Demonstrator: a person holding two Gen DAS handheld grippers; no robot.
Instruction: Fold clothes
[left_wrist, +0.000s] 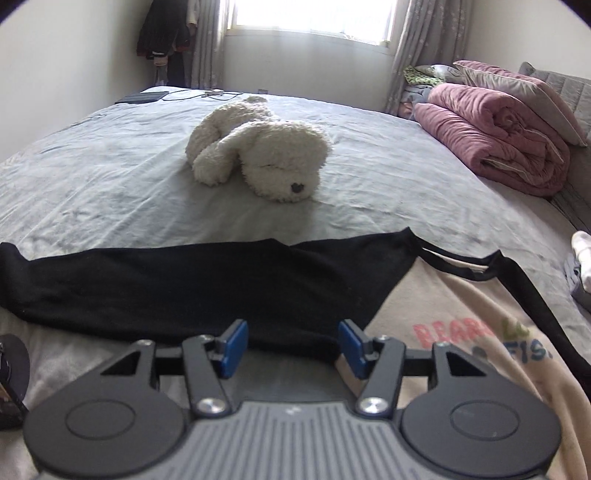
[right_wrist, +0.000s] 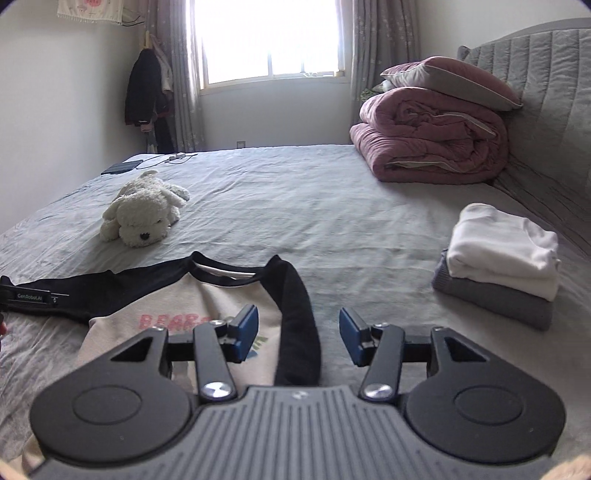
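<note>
Left gripper (left_wrist: 292, 345) hovering over black sleeve (left_wrist: 177, 280), jaws parted, gripping nothing. Right gripper (right_wrist: 298, 341) likewise parted, empty, above other sleeve (right_wrist: 297, 314). Shirt (right_wrist: 166, 314) lying flat, spread at near edge of bed (right_wrist: 314, 206). Likely starting fold: next move needing sleeve pinched, carried inward. Beyond: open sheet, plush dog (right_wrist: 142, 214), folded stack (right_wrist: 502, 262) right.
</note>
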